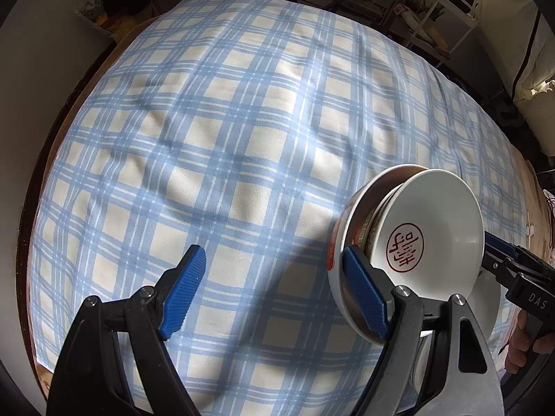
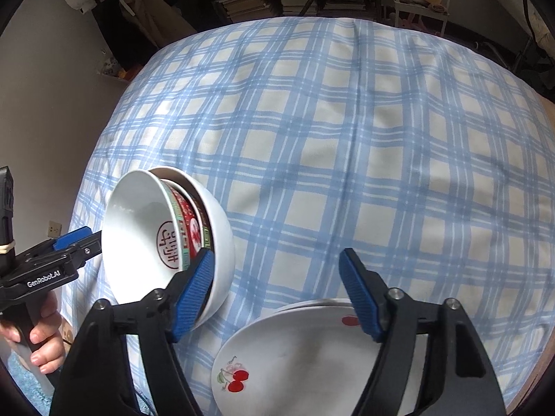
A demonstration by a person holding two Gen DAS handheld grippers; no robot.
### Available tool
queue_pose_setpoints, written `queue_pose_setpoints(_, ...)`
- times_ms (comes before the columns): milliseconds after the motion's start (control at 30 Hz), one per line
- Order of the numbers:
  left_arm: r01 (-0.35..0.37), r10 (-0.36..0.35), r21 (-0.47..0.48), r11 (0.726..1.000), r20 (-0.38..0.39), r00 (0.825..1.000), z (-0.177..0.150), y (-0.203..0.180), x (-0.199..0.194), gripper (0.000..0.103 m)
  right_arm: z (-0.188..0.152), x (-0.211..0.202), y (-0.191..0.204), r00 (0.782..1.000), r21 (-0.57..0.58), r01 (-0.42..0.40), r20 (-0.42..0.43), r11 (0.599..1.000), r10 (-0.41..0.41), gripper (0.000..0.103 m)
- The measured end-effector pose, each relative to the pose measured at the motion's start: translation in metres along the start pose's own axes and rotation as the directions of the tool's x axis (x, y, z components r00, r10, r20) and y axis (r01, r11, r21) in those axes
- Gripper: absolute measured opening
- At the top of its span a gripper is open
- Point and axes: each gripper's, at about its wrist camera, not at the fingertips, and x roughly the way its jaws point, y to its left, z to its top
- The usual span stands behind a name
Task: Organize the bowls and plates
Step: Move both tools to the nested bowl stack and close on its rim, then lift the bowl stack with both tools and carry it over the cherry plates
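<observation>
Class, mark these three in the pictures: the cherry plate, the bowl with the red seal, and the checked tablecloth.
cherry plate (image 2: 295,353), right wrist view, bare white centre
bowl with the red seal (image 1: 440,208), left wrist view, inner wall above the seal
checked tablecloth (image 2: 347,138), right wrist view, open middle area

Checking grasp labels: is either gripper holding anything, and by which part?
Nothing is pinched. Left gripper and right gripper are open; one finger of each overlaps the rim of the nested bowls.

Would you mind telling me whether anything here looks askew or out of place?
Yes: the nested bowls are tipped on their side next to the cherry plate, with their mouths facing sideways instead of up. The inner ones sit crooked within the outermost, so the stack looks unsettled. The plate lies flat.
</observation>
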Motion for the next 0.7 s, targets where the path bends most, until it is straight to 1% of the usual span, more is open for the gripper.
queue_pose_setpoints(33, -0.008, 0.008, 0.007, 1.000, 0.007, 1.000, 0.000, -0.001, 0.000, 0.080, 0.000, 0.000, 0.001, 1.000, -0.001, -0.004, 0.001, 1.000, 0.004, 0.065)
queue_pose_setpoints(67, -0.015, 0.015, 0.017, 1.000, 0.015, 1.000, -0.001, -0.003, -0.001, 0.080, -0.001, 0.000, 0.002, 1.000, -0.005, -0.010, 0.001, 1.000, 0.010, 0.060)
queue_pose_setpoints(100, -0.022, 0.021, 0.028, 0.999, 0.021, 1.000, -0.002, -0.005, -0.002, 0.080, -0.001, 0.000, 0.003, 1.000, -0.009, -0.023, -0.001, 1.000, 0.023, 0.052)
queue_pose_setpoints(133, -0.027, 0.026, 0.038, 0.999, 0.022, 0.999, -0.002, -0.007, -0.001, 0.078, -0.001, 0.000, 0.004, 0.999, -0.008, -0.039, -0.005, 0.999, 0.039, 0.047)
queue_pose_setpoints(167, -0.026, 0.025, 0.048, 0.999, 0.017, 1.000, -0.003, -0.010, 0.000, 0.073, -0.002, 0.000, 0.005, 0.999, -0.006, -0.052, -0.008, 0.999, 0.052, 0.039)
queue_pose_setpoints(200, -0.019, 0.018, 0.057, 0.998, 0.008, 1.000, -0.003, -0.012, 0.002, 0.066, -0.002, 0.001, 0.007, 0.998, -0.008, -0.060, -0.012, 0.998, 0.060, 0.033)
queue_pose_setpoints(233, -0.009, 0.009, 0.064, 0.998, 0.003, 1.000, -0.004, -0.014, 0.004, 0.063, -0.003, 0.002, 0.010, 0.999, -0.014, -0.053, -0.013, 0.999, 0.052, 0.031)
queue_pose_setpoints(300, -0.001, 0.001, 0.074, 0.997, 0.005, 1.000, -0.004, -0.017, 0.003, 0.051, -0.004, 0.003, 0.013, 0.999, -0.022, -0.053, -0.013, 0.998, 0.052, 0.021)
queue_pose_setpoints(333, 0.007, -0.007, 0.079, 0.997, 0.006, 1.000, -0.004, -0.019, 0.002, 0.048, -0.004, 0.003, 0.015, 0.999, -0.024, -0.051, -0.011, 0.998, 0.051, 0.020)
queue_pose_setpoints(400, 0.027, -0.028, 0.076, 0.997, 0.001, 1.000, -0.004, -0.020, 0.002, 0.038, -0.004, 0.004, 0.016, 0.999, -0.019, -0.050, -0.011, 0.999, 0.050, 0.019)
queue_pose_setpoints(500, 0.060, -0.059, 0.067, 0.996, -0.009, 0.998, -0.004, -0.022, 0.003, 0.028, -0.005, 0.008, 0.017, 0.998, -0.003, -0.054, -0.013, 0.999, 0.054, 0.017)
queue_pose_setpoints(533, 0.062, -0.061, 0.066, 0.996, -0.015, 0.998, -0.004, -0.023, 0.005, 0.027, -0.006, 0.011, 0.018, 0.998, -0.002, -0.052, -0.022, 0.999, 0.052, 0.017)
queue_pose_setpoints(567, 0.066, -0.065, 0.063, 0.996, -0.016, 0.998, -0.004, -0.024, 0.005, 0.023, -0.007, 0.015, 0.021, 0.998, -0.007, -0.046, -0.035, 0.999, 0.046, 0.016)
queue_pose_setpoints(600, 0.073, -0.072, 0.057, 0.996, -0.024, 0.997, -0.003, -0.024, 0.007, 0.022, -0.008, 0.018, 0.023, 0.998, -0.008, -0.044, -0.040, 0.999, 0.043, 0.013)
queue_pose_setpoints(633, 0.076, -0.074, 0.056, 0.996, -0.023, 0.997, -0.004, -0.025, 0.008, 0.021, -0.009, 0.018, 0.024, 0.998, 0.000, -0.043, -0.037, 0.999, 0.043, 0.011)
queue_pose_setpoints(700, 0.086, -0.085, 0.048, 0.995, -0.023, 0.996, -0.003, -0.023, 0.008, 0.021, -0.010, 0.017, 0.025, 0.999, 0.011, -0.036, -0.028, 0.999, 0.036, 0.011)
